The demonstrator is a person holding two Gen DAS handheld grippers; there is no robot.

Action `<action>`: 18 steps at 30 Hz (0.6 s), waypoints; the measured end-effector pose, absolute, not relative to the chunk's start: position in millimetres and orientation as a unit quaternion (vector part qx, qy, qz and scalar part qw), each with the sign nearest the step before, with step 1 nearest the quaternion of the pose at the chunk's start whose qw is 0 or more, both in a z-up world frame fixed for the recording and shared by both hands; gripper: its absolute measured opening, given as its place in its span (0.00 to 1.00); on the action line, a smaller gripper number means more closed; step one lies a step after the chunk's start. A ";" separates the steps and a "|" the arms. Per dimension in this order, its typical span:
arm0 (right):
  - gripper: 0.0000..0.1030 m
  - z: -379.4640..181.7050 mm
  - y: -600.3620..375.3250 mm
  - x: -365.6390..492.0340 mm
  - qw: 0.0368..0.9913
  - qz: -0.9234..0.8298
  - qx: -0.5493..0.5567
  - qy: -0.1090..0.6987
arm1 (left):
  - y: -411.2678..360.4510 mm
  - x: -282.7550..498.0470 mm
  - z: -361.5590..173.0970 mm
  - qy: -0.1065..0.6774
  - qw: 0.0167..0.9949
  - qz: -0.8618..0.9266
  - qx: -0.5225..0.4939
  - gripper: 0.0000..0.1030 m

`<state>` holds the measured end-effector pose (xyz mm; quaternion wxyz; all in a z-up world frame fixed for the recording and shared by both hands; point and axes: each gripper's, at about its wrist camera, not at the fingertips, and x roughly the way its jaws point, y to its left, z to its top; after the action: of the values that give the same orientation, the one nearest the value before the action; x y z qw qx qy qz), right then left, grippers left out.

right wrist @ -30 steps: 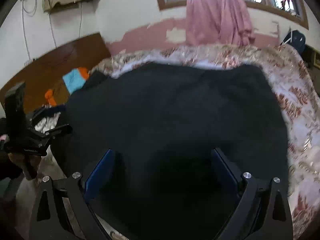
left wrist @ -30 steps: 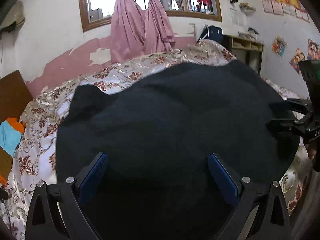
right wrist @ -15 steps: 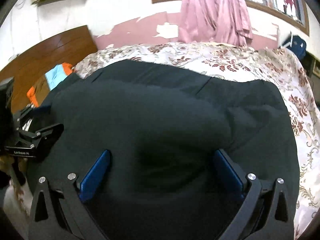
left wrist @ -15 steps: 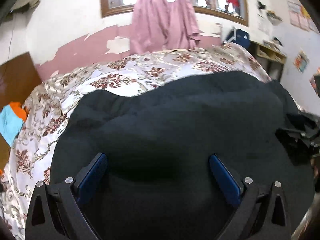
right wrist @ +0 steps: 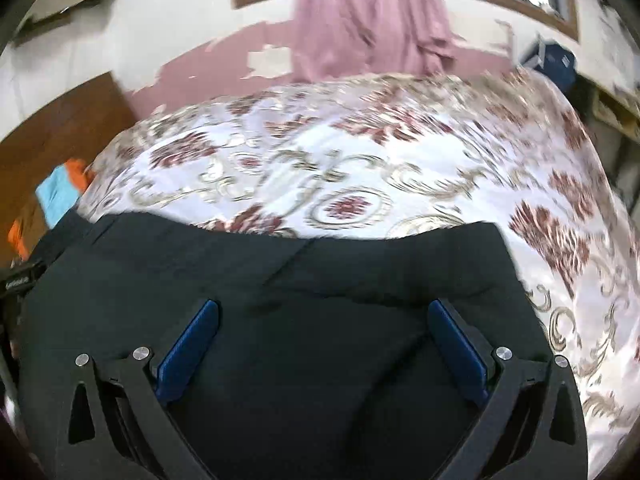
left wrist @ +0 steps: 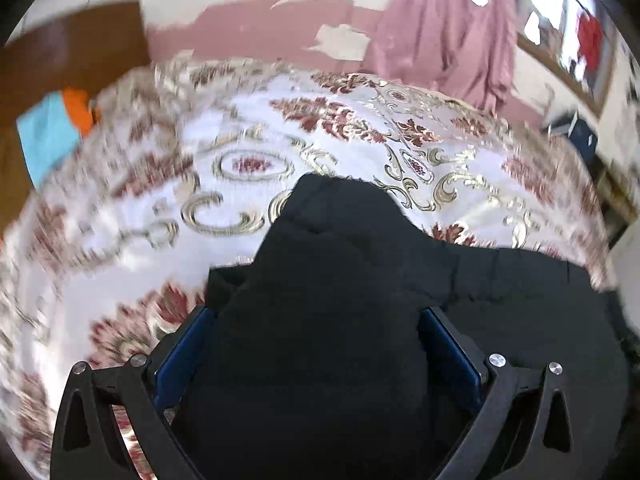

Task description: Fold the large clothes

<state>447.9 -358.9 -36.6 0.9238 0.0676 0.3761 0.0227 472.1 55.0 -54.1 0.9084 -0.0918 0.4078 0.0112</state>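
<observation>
A large black garment [left wrist: 352, 288] lies on a bed with a white, red and gold floral cover [left wrist: 248, 160]. In the left wrist view my left gripper [left wrist: 316, 320] is over the garment with its jaws wide apart, blue pads [left wrist: 180, 356] on either side of a raised fold of cloth. In the right wrist view the garment [right wrist: 280, 288] fills the lower half, and my right gripper [right wrist: 320, 316] is over it, jaws wide apart, nothing clamped. A black part of the left gripper [right wrist: 20, 280] shows at the left edge.
A pink curtain [right wrist: 368, 20] hangs at the window behind the bed. A wooden headboard [left wrist: 60, 60] with blue and orange clothes [left wrist: 52, 128] is at the left. A dark blue bag [right wrist: 556, 60] and a shelf are at the right, beyond the bed.
Both grippers have pulled back toward the near edge; the black garment now covers only the near part of the bed, and much more floral cover shows. Jaws stay open.
</observation>
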 end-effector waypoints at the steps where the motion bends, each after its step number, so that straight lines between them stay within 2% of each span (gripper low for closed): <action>1: 0.99 -39.9 -361.1 451.3 0.924 0.021 0.072 0.376 | 56.7 472.2 -57.7 0.408 0.908 0.009 -0.100 1.00; 18: 0.99 -77.9 -361.1 482.2 0.919 0.035 0.102 0.379 | 58.7 492.4 -90.6 0.389 0.909 0.002 -0.152 1.00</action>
<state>482.2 -361.1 -77.9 0.9189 0.1019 0.3795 0.0354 492.4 58.7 -90.6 0.9088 -0.1521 0.3886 0.0016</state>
